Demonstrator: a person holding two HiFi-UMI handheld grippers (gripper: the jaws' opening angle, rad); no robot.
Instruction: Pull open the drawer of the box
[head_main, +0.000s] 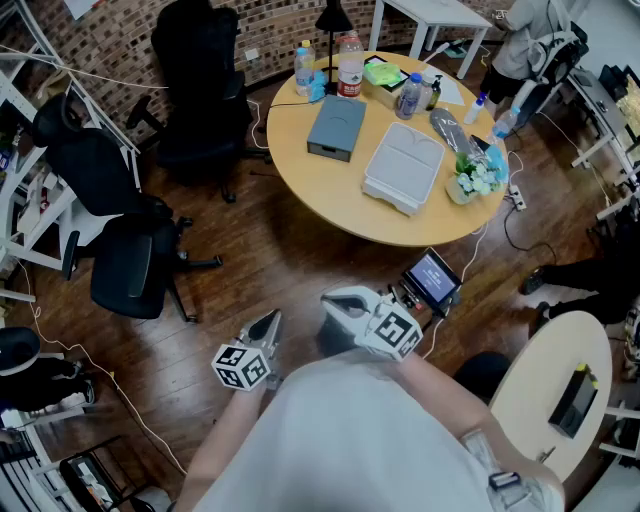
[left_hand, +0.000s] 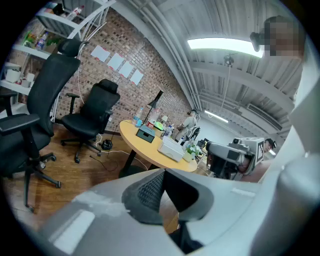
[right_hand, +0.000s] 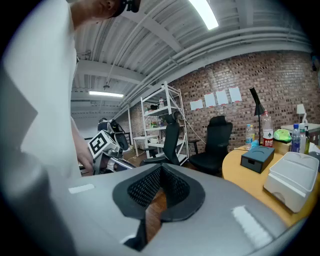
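The person wears a plain, pale grey short-sleeved shirt (head_main: 350, 440). The left hand-held gripper (head_main: 270, 322) and the right hand-held gripper (head_main: 340, 300) share one build: smooth light-grey shells tapering to the jaws, each carrying a marker cube (head_main: 243, 367) – white faces printed with black square patterns. Seen close, the jaw pads (right_hand: 145, 187) are black with a fine dimpled texture, set in a rounded black surround against the grey body
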